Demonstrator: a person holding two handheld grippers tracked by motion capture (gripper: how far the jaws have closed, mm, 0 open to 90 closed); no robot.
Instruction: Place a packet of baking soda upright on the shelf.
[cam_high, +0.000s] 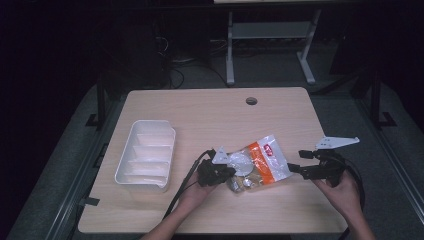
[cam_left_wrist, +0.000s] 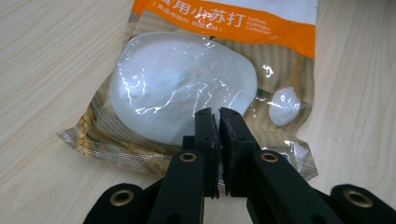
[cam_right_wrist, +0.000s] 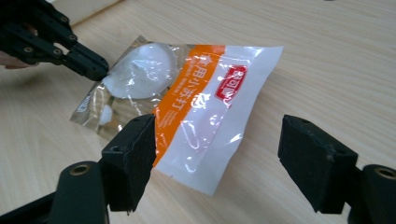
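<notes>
A plastic bag (cam_high: 260, 162) with an orange band, white top and clear bottom lies on the wooden table just right of centre. In the left gripper view the bag (cam_left_wrist: 187, 84) shows a white lump inside. My left gripper (cam_left_wrist: 218, 114) has its jaws pressed together over the bag's clear end, seemingly pinching the film. In the high view the left gripper (cam_high: 232, 171) is at the bag's left end. My right gripper (cam_high: 297, 162) stands open at the bag's right end. Its jaws (cam_right_wrist: 217, 123) straddle the white end of the bag (cam_right_wrist: 196, 107) without touching it. The left gripper (cam_right_wrist: 100, 70) reaches in from the upper left.
A white divided tray (cam_high: 120, 175) sits on the left part of the table (cam_high: 210, 115). A cable hole (cam_high: 251, 101) is near the far edge. Desk legs and cables stand in the dark beyond the table.
</notes>
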